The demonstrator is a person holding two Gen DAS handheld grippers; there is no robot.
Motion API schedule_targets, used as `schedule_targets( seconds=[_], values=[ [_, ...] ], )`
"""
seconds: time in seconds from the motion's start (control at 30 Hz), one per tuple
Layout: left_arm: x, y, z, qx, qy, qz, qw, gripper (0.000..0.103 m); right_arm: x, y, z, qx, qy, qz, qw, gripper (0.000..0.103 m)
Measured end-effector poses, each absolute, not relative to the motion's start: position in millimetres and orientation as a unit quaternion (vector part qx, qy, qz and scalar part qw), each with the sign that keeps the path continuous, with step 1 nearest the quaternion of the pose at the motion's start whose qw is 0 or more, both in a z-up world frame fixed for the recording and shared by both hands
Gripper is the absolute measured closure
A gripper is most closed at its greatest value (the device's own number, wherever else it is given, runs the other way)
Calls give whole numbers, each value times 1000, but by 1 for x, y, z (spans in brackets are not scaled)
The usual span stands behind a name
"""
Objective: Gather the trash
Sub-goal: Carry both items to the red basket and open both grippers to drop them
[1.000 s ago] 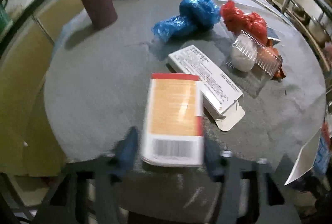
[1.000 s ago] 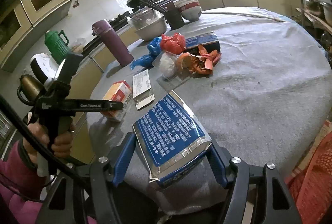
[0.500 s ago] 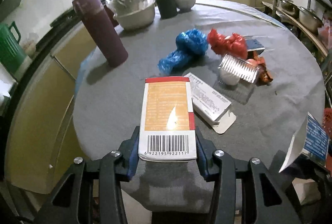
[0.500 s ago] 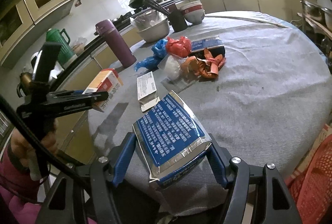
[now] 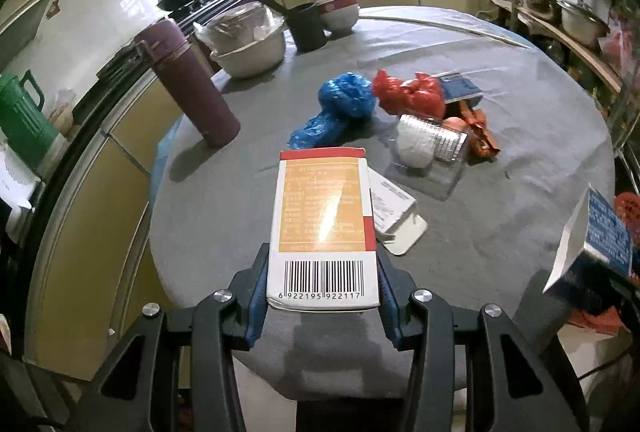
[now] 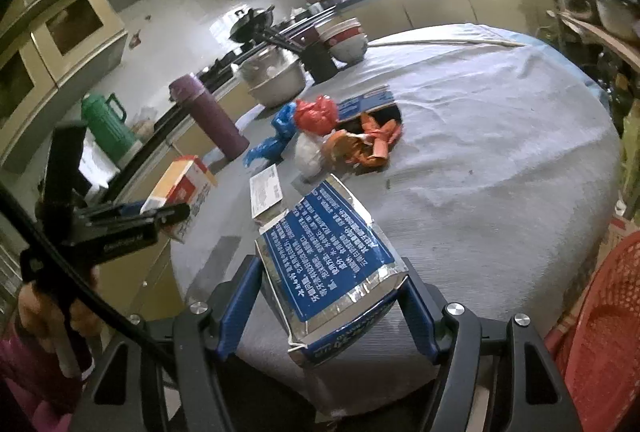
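My left gripper [image 5: 322,296] is shut on an orange and white carton [image 5: 323,228] with a barcode, held above the near edge of the round grey table [image 5: 520,136]. The same carton [image 6: 180,188] shows at the left of the right wrist view. My right gripper [image 6: 332,308] is shut on a blue and silver foil pouch [image 6: 332,252], which also appears at the far right of the left wrist view as a blue pouch [image 5: 600,236]. Left on the table are a white flat box [image 5: 390,204], a blue bag [image 5: 340,108], a red bag [image 5: 412,94], a clear plastic tray [image 5: 432,144] and orange wrappers [image 5: 480,132].
A purple flask [image 5: 188,88] stands at the table's left. Bowls [image 5: 248,36] and a dark cup [image 5: 306,26] sit at the far edge. A red mesh basket [image 6: 600,328] is low on the right beside the table. Yellow cabinets [image 5: 96,192] run along the left.
My left gripper has lifted the carton off the table and tilted up, so more of the kitchen shows. The right gripper has shifted slightly with the pouch still in it.
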State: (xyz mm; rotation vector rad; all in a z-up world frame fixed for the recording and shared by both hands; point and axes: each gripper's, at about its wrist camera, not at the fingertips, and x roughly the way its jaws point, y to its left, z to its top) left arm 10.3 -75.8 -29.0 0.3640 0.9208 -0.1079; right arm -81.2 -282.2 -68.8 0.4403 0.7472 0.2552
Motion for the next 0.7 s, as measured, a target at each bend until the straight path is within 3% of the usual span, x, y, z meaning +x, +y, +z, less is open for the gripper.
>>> schedule_targets(
  seconds=[0.37,0.7],
  values=[
    [-14,-134,-16,202,421,-125,875,55,-103,-321,-62,242,331,81,908,33],
    [-57,-255,-32,191,433,-382,794,55,-181,-434,-71,323,299,-97,893,33]
  ],
)
